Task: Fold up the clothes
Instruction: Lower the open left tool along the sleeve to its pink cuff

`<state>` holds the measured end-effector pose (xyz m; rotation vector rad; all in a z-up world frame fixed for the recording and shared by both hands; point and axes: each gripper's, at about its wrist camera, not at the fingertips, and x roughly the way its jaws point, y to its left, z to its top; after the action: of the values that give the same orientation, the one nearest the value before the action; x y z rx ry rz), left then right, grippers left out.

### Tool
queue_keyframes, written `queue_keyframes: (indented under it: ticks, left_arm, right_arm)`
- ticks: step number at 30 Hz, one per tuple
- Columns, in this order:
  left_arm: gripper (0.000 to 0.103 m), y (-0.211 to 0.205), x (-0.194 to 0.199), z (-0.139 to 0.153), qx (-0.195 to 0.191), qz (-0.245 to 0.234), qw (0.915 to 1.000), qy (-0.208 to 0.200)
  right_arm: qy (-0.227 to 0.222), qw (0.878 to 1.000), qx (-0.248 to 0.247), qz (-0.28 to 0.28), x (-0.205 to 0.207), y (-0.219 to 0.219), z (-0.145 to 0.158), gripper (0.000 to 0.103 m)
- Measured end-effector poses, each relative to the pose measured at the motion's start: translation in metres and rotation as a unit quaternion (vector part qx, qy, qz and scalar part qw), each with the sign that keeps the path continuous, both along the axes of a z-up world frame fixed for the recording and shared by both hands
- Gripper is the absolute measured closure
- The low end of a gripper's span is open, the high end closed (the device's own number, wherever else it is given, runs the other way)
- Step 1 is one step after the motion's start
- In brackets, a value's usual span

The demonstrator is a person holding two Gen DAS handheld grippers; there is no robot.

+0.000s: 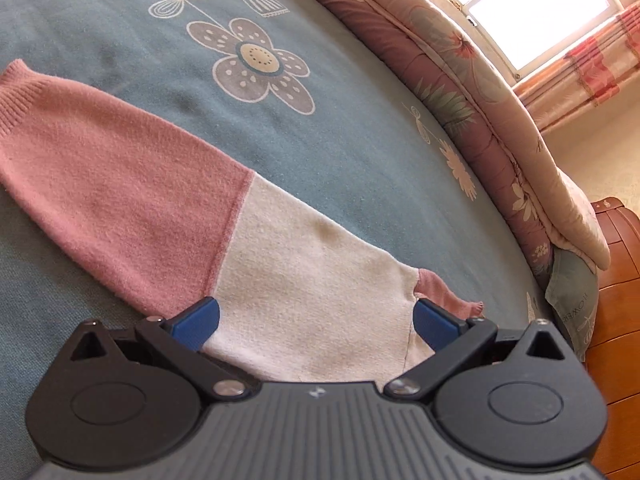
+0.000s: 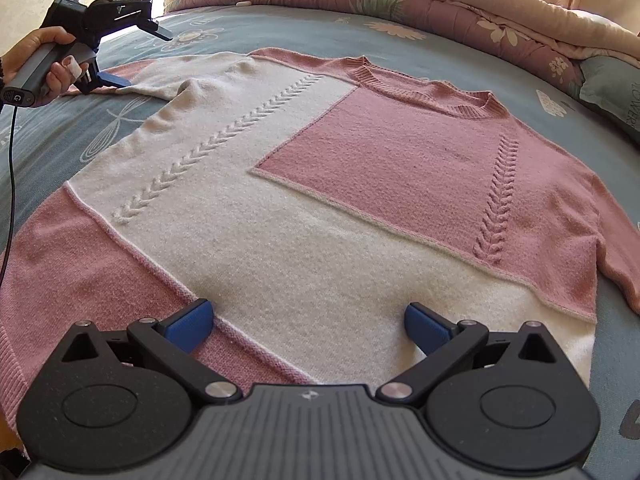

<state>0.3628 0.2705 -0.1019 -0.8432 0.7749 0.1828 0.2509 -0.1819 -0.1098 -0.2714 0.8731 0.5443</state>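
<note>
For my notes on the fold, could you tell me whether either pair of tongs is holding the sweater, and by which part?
Nothing is held. Both the left tongs and right tongs are open above the sweater: left over a sleeve, right over the hem.

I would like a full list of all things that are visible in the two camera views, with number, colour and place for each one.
sweater: one, pink and cream, spread flat on the bed, neck toward the quilt
sleeve: one in the left wrist view, pink with a cream upper part, stretched out on the bedsheet
bedsheet: one, grey-blue with flower prints, under the sweater
quilt: one, pinkish with a floral pattern, rolled along the far edge of the bed
window: one, bright, with a pink curtain beside it
wooden furniture: one, brown, beside the bed
left gripper: one, black with blue pads, open over the sleeve
right gripper: one, black with blue pads, open over the sweater's hem
hand: one, holding the left gripper's handle
</note>
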Motion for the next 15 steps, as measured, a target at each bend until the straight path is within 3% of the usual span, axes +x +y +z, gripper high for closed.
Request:
queue_keyframes:
  ticks: [6,12,15]
  left_arm:
    - [0.001,-0.004,0.006,0.006,-0.021,-0.025,0.9994,-0.013]
    - [0.001,-0.031,0.005,-0.005,0.005,-0.067,0.9977,0.012]
    - [0.001,-0.032,0.006,0.004,0.000,-0.062,0.9981,-0.002]
  right_arm:
    - [-0.001,1.000,0.001,0.000,0.000,0.000,0.000,0.000]
    - [-0.003,1.000,0.002,0.000,0.000,0.000,0.000,0.000]
    - [-0.003,1.000,0.000,-0.001,-0.001,0.001,0.000,0.000]
